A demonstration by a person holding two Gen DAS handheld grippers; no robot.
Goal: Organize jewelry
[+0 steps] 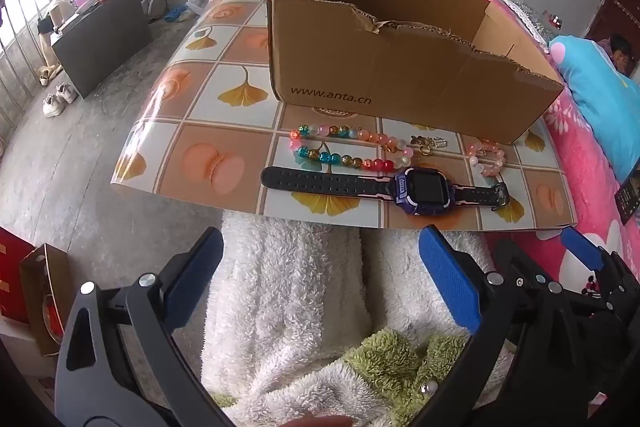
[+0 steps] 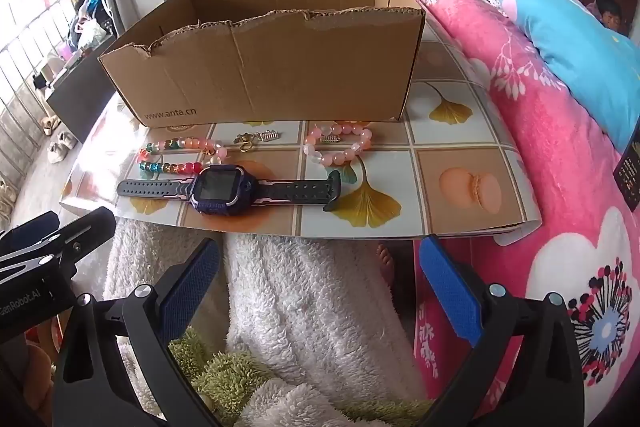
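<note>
Right wrist: glossy round beads (image 2: 176, 157) beside rubbery watch (image 2: 224, 189).

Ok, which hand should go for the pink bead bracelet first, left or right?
Probably the right. The right gripper is open and empty, and the pink bracelet lies nearly straight ahead of it. From the left gripper, the bracelet sits off to the right, beyond the watch.

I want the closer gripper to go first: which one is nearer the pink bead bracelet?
Right. The right gripper sits below the pink bead bracelet; the left gripper lies further left, nearer the watch.
</note>
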